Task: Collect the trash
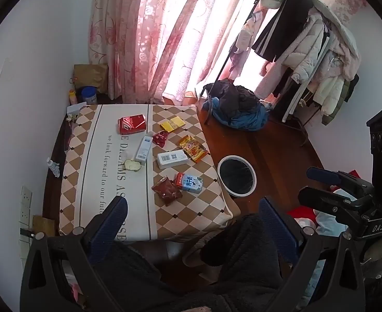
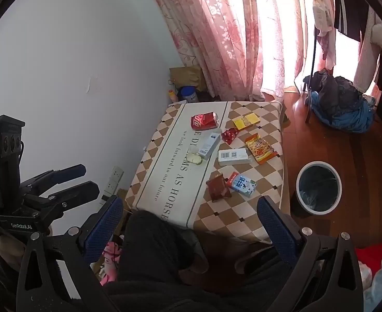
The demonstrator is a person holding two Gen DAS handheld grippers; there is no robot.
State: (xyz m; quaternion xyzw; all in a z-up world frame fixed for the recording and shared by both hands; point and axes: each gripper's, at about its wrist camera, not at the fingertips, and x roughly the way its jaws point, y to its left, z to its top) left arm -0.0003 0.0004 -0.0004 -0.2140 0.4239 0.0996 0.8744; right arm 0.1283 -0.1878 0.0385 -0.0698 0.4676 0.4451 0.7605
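1. Both tongs hang apart and empty above the person's dark-clad lap: left tongs (image 1: 191,218), right tongs (image 2: 191,217).
2. The trash lies ahead of both on the bench (image 1: 87,182). Nearest, toward its near right corner, are the brown wrapper (image 1: 166,190) and the milk carton (image 1: 190,182), touching, long axes slanted.
3. The bin (image 2: 318,186) stands on the floor off the bench's right edge, so the right tongs look better placed.
4. The bench's near edge is hidden by the lap, and small print is unreadable.
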